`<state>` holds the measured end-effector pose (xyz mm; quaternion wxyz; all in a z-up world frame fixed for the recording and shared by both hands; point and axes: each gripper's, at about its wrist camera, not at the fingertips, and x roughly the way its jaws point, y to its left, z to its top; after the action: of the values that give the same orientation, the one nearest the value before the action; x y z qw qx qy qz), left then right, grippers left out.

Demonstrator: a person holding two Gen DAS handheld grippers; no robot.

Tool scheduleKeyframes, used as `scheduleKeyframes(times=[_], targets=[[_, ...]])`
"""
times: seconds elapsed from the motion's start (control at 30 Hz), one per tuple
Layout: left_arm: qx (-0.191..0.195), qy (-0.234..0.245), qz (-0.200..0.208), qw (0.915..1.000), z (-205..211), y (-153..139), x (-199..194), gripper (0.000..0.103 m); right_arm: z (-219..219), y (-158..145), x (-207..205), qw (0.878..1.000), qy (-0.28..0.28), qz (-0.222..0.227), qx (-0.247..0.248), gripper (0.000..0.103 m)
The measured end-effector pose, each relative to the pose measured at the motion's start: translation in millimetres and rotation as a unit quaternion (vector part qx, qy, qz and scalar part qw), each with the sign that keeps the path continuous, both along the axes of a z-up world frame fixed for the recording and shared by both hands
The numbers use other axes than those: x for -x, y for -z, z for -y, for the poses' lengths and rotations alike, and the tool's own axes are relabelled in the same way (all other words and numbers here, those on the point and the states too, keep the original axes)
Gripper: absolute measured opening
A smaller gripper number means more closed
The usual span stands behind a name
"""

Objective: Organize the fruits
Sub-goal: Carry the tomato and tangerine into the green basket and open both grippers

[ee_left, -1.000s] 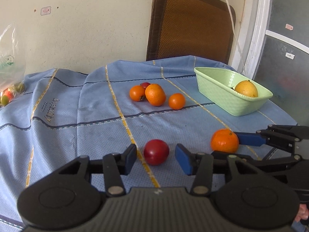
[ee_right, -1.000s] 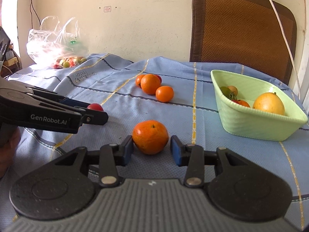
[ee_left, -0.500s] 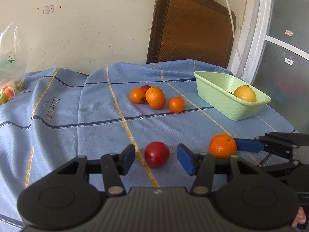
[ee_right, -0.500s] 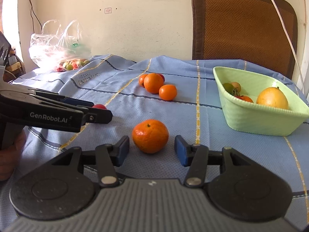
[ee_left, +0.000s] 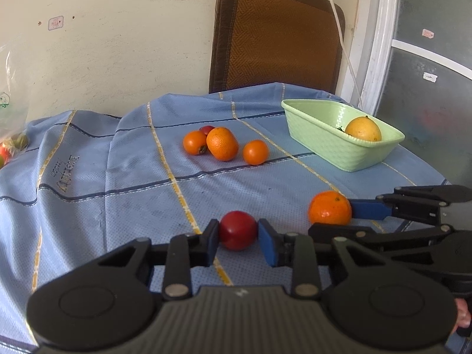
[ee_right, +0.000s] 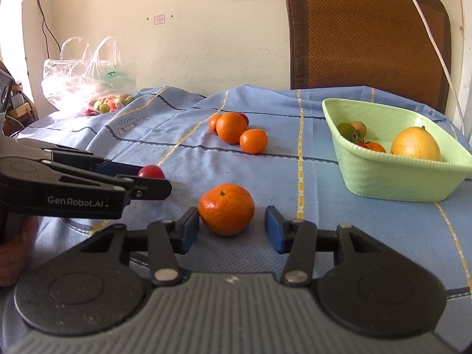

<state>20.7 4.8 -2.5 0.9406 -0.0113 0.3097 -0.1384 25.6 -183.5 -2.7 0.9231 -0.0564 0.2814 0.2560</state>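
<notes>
1. "GenRobot.AI" is showing in white letters on the side of the left gripper (ee_right: 153,181), seen from the right wrist view; dark printed lettering on the blue tablecloth (ee_left: 88,183) is lying at an angle and is too skewed to read.
2. The left gripper (ee_left: 239,237) is clamping a red fruit (ee_left: 237,234), both blue pads touching its sides, low over the tablecloth.
3. The right gripper (ee_right: 233,228) is sitting spread around a tangerine (ee_right: 226,209); its left pad is touching or nearly touching the peel, its right pad is standing clear of it.
4. A green basket (ee_right: 392,177) is holding a yellow fruit (ee_right: 415,144) and smaller fruits, off to the right.
5. Three orange fruits (ee_left: 224,144) and a small red one are clustering mid-table, well apart from both grippers.
6. A plastic bag (ee_right: 85,79) of fruit is resting at the far left edge, and a brown chair (ee_left: 277,35) is standing behind the table.
</notes>
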Motion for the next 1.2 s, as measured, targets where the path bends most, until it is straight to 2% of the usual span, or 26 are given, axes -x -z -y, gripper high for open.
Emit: scheduleKeyframes(times=[0.1,0.2,0.27,0.47,0.63,0.8,0.93,1.07,1.2], targets=[[0.014,0.004,-0.007,0.9999,-2.7,-0.8,-3.1,0.028,0.2,-0.2,1.4,1.000,0.001,0.005,0.003,0.041],[0.045,0.015,-0.020,0.9987,-3.2,-4.8,-10.3,0.028,6.2,-2.0,1.5,1.000,0.004,0.012,-0.015,0.041],[0.052,0.024,-0.014,0.9982,1.5,-13.6,-14.5,0.028,11.8,-4.1,2.9,0.999,0.011,0.020,-0.031,0.041],[0.062,0.066,0.019,0.9957,34.0,-54.9,-38.9,0.029,35.8,-22.3,3.8,0.994,0.052,0.079,-0.049,0.041],[0.065,0.083,0.024,0.9941,73.4,-72.5,-76.2,0.029,69.4,-37.8,-9.1,0.985,0.107,0.123,-0.062,0.041],[0.077,0.097,-0.003,0.9923,107.9,-70.1,-114.8,0.029,87.3,-38.9,-29.3,0.980,0.141,0.128,-0.060,0.041],[0.068,0.098,-0.022,0.9926,125.4,-59.0,-131.6,0.029,85.4,-30.9,-40.7,0.981,0.147,0.122,-0.041,0.042],[0.067,0.092,-0.034,0.9929,126.2,-49.3,-136.6,0.030,84.6,-24.8,-45.5,0.982,0.150,0.109,-0.043,0.042],[0.091,0.080,-0.022,0.9924,104.7,-60.1,-134.5,0.031,89.0,-25.5,-43.2,0.979,0.161,0.118,-0.049,0.042]])
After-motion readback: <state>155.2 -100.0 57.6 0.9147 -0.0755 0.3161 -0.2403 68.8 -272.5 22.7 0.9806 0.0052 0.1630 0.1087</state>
